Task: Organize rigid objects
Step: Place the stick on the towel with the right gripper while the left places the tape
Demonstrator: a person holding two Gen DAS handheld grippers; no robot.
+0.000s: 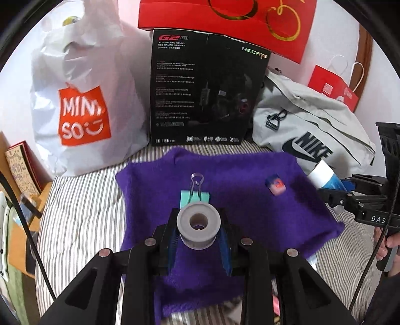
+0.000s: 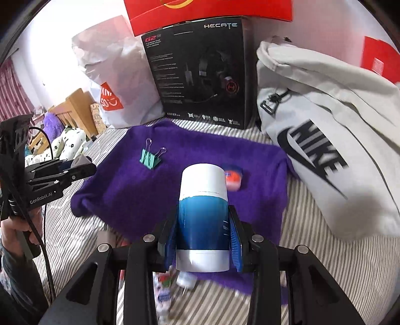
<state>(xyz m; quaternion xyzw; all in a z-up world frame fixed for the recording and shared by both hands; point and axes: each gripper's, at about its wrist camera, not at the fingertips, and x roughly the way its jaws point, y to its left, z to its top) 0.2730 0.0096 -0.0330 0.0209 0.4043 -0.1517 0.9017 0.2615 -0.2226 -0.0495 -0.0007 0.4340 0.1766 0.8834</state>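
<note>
My left gripper [image 1: 198, 231] is shut on a grey spool-like roll [image 1: 198, 226], held above a purple cloth [image 1: 250, 212] spread on a striped bed. My right gripper [image 2: 203, 225] is shut on a blue bottle with a white cap [image 2: 203, 215], also above the purple cloth [image 2: 130, 185]. On the cloth lie a teal binder clip [image 1: 195, 196] [image 2: 149, 158] and a small orange and blue jar [image 1: 275, 186] [image 2: 233, 178]. The right gripper [image 1: 347, 192] with its bottle [image 1: 327, 176] shows at the right edge of the left wrist view. The left gripper [image 2: 82, 162] shows at the left of the right wrist view.
Behind the cloth stand a white Miniso bag [image 1: 82, 112], a black headset box [image 1: 207, 90] and a grey Nike bag [image 1: 307, 125], with red paper bags [image 1: 225, 17] above. Small items [image 2: 162, 287] lie on the striped sheet [image 1: 82, 205] near the cloth's front edge.
</note>
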